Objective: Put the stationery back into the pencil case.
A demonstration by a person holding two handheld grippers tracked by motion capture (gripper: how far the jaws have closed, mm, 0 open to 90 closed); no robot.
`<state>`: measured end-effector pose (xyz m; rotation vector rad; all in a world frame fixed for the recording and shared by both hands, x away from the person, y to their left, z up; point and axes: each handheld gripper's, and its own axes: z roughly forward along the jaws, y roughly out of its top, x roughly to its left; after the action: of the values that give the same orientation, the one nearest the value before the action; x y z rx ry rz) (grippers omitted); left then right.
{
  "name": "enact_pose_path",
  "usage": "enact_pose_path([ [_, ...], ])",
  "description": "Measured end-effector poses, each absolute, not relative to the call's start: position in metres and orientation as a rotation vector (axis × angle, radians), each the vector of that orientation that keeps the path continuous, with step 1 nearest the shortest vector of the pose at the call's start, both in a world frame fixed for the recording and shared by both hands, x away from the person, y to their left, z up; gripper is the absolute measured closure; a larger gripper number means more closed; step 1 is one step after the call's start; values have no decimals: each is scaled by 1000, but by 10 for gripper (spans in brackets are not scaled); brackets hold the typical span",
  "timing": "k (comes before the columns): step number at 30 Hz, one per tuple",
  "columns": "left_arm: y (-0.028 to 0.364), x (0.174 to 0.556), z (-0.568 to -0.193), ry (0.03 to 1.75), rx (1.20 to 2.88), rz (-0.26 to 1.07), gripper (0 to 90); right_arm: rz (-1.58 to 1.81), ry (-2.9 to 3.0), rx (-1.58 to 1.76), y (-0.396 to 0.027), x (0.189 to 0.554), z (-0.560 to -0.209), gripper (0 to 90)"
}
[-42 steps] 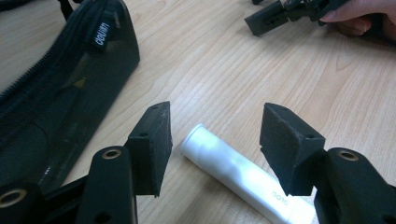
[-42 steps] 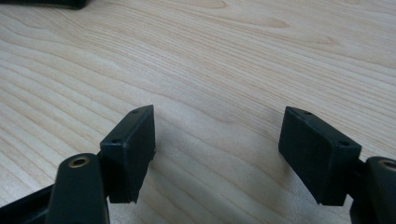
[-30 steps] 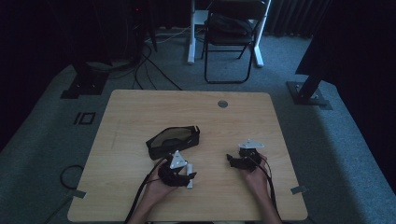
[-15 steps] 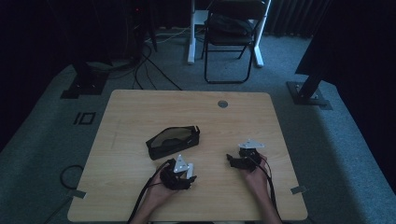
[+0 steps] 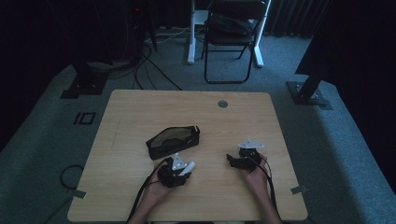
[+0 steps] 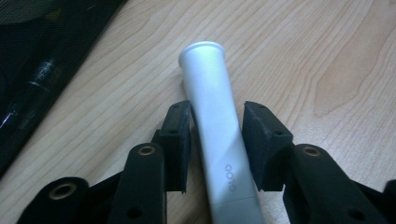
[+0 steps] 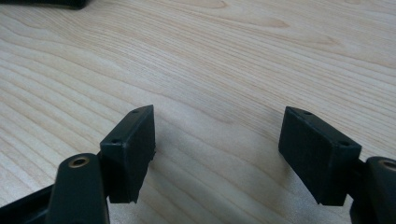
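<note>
Counts: 1 wooden table (image 5: pixel 140 112). 1 black mesh pouch (image 5: pixel 173 141) on it. 1 white tube (image 6: pixel 217 135) (image 5: pixel 187 167). 2 handheld grippers: left gripper (image 5: pixel 180 169) (image 6: pixel 217 140), right gripper (image 5: pixel 233 158) (image 7: pixel 217 154), 2 black jaws each. 2 hands on them. 1 folding chair (image 5: pixel 231 37) behind the table. 1 round grommet (image 5: pixel 222 103) in the tabletop.

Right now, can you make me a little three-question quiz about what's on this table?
1. True or false: the left tool has a white tube between its jaws.
2. The right tool is: A) open with nothing in it, B) shut on a pen, C) holding the pouch.
3. What black thing lies on the table beyond the left tool?

Key: 1 true; 2 A; 3 the mesh pouch.
</note>
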<state>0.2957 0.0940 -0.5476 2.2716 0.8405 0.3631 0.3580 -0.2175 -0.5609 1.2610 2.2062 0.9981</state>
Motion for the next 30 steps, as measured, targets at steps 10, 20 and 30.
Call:
enact_pose_path([
  [10, 103, 296, -546, 844, 2283, 350, 676, 998, 2207, 1259, -217, 358, -561, 271],
  [20, 106, 298, -544, 816, 2318, 337, 702, 998, 2207, 1259, -217, 358, -561, 271],
  [30, 107, 297, -541, 788, 2306, 339, 708, 998, 2207, 1260, -217, 358, -561, 271],
])
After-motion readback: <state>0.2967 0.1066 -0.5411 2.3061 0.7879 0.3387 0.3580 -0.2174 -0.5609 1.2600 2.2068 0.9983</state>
